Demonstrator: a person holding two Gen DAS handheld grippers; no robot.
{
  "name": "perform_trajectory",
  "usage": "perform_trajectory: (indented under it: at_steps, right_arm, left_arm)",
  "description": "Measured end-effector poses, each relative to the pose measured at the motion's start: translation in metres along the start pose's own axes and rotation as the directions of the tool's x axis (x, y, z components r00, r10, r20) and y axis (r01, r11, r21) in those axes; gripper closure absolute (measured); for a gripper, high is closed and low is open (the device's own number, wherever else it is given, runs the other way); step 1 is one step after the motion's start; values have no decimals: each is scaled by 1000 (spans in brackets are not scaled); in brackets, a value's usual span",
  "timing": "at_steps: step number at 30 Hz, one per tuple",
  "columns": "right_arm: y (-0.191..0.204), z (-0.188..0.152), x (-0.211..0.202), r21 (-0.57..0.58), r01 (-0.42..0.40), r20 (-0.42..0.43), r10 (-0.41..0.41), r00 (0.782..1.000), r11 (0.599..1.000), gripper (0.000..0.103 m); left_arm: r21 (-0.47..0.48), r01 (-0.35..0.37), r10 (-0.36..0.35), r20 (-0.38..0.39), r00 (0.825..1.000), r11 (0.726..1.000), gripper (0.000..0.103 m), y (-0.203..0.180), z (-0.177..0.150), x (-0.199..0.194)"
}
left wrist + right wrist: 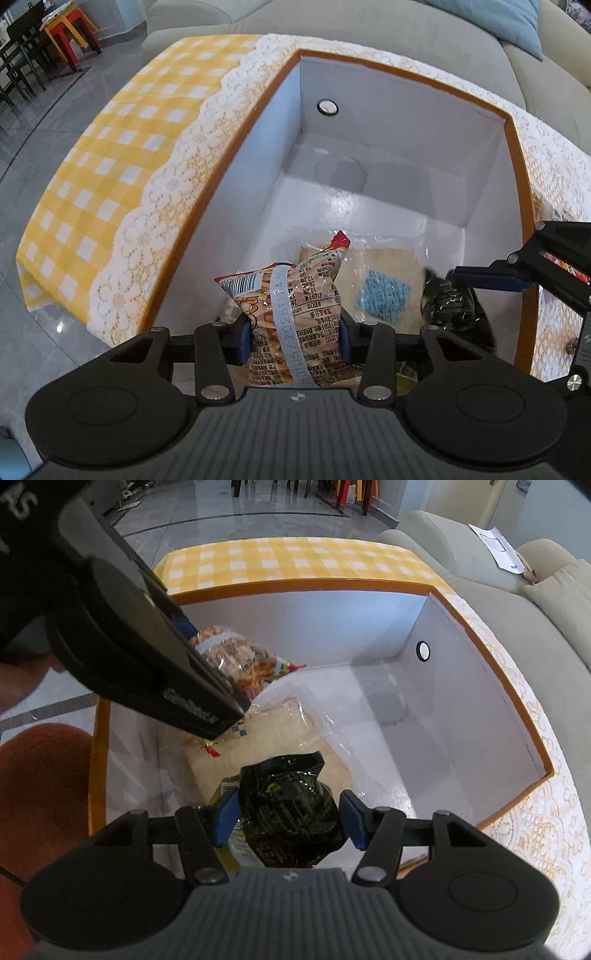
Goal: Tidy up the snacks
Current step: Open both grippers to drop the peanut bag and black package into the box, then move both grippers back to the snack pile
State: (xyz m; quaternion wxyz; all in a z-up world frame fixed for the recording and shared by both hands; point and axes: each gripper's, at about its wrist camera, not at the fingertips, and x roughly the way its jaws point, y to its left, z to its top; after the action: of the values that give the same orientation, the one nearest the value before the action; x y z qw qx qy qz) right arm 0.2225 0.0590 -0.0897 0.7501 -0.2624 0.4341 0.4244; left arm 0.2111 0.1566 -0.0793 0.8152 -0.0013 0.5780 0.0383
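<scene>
Two claws, both down inside the box (221,192), which is white inside w/ an orange rim and sits on a yellow-check cloth (110,147) w/ a lace edge.

My left gripper (295,341): blue pads squeezed onto both sides of the orange-and-white snack bag (295,314). The bag is pinched at the waist, barcode and small print facing the cam, red top corner sticking up. It hangs low at the near end of the box, over a clear-wrapped pale pack (388,266) w/ a blue patch, which lies flat on the floor of the box.

My right gripper (290,819): jaws about mid-width w/ the black crinkly snack bag (288,805) between the pads. The left pad looks in contact; the right pad is just beside the bag w/ a sliver of gap, so I can't tell if it's really gripped or loose. The black bag is on top of the pale pack, near corner.

From the right cam the left gripper crosses the upper left of the view. Round hole (423,651) in the far end wall. Grey sofa (406,29) beyond the box.
</scene>
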Motion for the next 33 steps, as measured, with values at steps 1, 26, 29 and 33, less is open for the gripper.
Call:
perform_trajectory:
  at_steps: [1, 26, 29, 33]
  right_arm:
    - [0, -1, -2, 7, -3, 2, 3, 1000, 1000, 43]
    - [-6, -67, -97, 298, 144, 223, -216, 951, 943, 44]
    - [-15, -91, -115, 427, 134, 251, -259, 933, 894, 44]
    - [-12, -127, -137, 510, 199, 265, -373, 889, 837, 44]
  left_arm:
    - [2, 0, 0, -6, 1000, 1000, 48, -1, 0, 0]
    - [44, 3, -15, 283, 959, 999, 30, -58, -35, -100]
    - [68, 25, -48, 356, 933, 997, 30, -79, -46, -116]
    - [85, 89, -115, 385, 916, 992, 30, -107, -56, -123]
